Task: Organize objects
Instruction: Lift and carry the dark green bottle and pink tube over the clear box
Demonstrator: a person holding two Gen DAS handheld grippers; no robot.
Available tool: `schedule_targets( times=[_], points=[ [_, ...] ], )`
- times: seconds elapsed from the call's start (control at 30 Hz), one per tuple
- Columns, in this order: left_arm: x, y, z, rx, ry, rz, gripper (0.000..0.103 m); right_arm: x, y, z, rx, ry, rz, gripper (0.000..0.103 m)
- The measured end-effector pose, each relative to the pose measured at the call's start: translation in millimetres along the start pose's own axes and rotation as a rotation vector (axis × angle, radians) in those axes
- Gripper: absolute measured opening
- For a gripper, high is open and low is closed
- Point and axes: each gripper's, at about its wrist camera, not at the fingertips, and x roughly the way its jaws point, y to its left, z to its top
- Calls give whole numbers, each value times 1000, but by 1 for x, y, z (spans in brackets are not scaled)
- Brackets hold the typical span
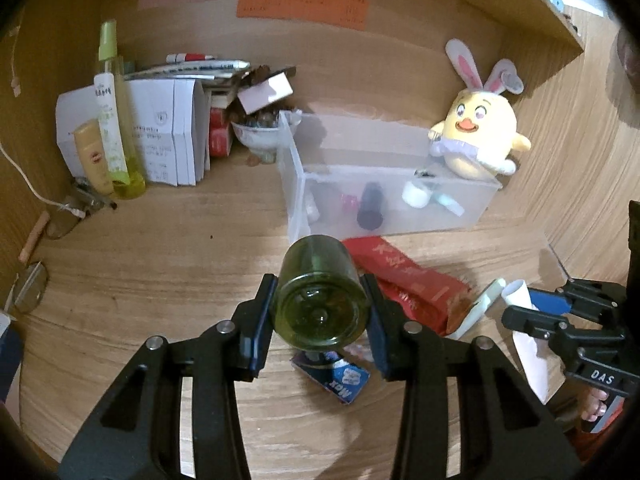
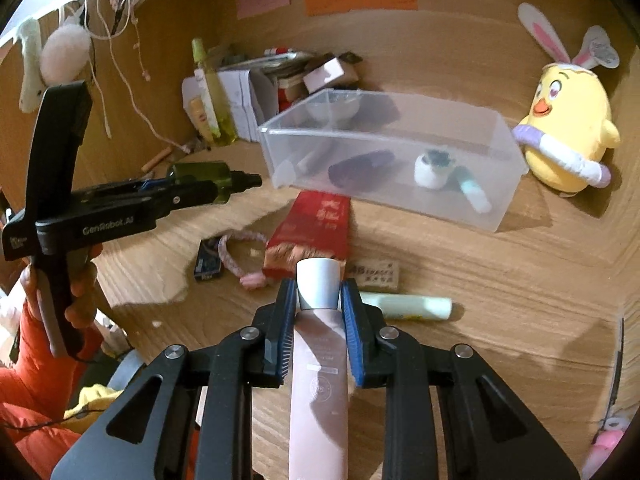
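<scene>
My left gripper point(image 1: 320, 292) is shut on a dark green glass bottle point(image 1: 320, 304), lifted off the wooden desk with its base toward the camera. The right wrist view shows the same bottle point(image 2: 200, 172) in that gripper point(image 2: 224, 184), held by a hand at the left. My right gripper point(image 2: 319, 288) is shut on a pale pink tube with a grey cap point(image 2: 318, 380), gripped just below the cap and raised above the desk. A clear plastic box point(image 2: 400, 196) stands ahead of both grippers and holds a dark tube point(image 2: 360, 168), a small white jar point(image 2: 430, 168) and other small items.
A red packet point(image 2: 320, 220), a pale green tube point(image 2: 408, 306), an eraser point(image 2: 376, 274), a pink hair tie point(image 2: 240, 256) and a small blue packet point(image 2: 208, 260) lie on the desk. A yellow plush chick point(image 2: 564, 128) sits right of the box. Bottles and white boxes point(image 1: 160, 128) crowd the back left corner.
</scene>
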Motion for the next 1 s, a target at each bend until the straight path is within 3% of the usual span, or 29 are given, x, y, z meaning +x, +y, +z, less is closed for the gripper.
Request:
schedule_targets(
  times=[0.63,1.0],
  points=[
    [-17,-21,41,6,-89,-51,41,-51,-35,59,68,-240,-74,18],
    [-18,-26,70,11,-135,-43,41,-55,-39,96,32,-295,-116,18]
  ],
)
